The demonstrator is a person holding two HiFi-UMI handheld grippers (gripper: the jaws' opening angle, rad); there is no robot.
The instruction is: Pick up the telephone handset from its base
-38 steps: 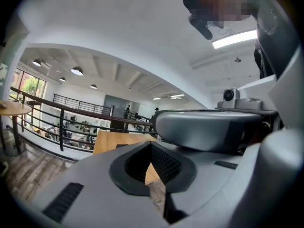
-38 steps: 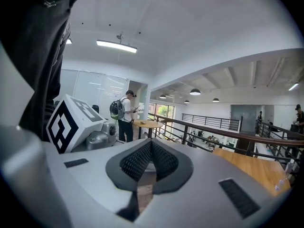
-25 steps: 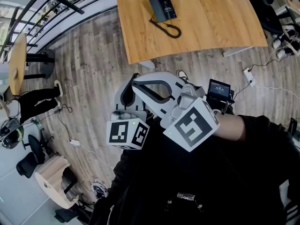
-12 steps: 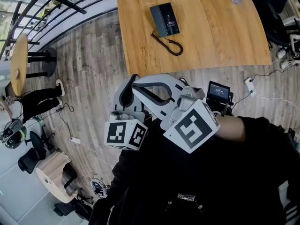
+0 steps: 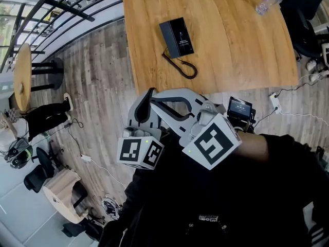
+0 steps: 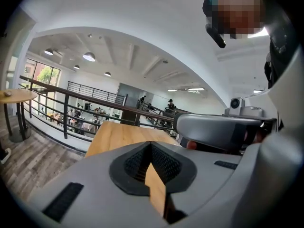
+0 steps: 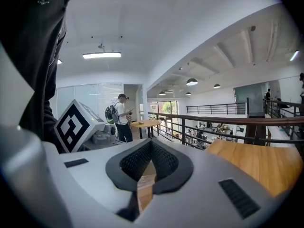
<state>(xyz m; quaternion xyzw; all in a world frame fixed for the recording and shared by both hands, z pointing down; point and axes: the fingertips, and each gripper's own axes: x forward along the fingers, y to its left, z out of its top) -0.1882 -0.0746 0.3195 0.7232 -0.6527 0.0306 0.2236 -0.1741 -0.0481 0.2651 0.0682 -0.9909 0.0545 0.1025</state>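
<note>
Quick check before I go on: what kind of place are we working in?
Probably an open-plan office on a mezzanine: a long wooden table with a desk telephone, a metal railing overlooking a lower floor, and office chairs nearby.

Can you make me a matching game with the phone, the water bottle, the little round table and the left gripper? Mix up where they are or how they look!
Things:
1. telephone
2. water bottle
3. little round table
4. left gripper

Clues:
A. beside the railing
B. shut, nothing in it
C. black, on the big wooden table
D. see-through, near the big table's far right corner

Pairs: 1-C, 2-D, 3-A, 4-B
</note>
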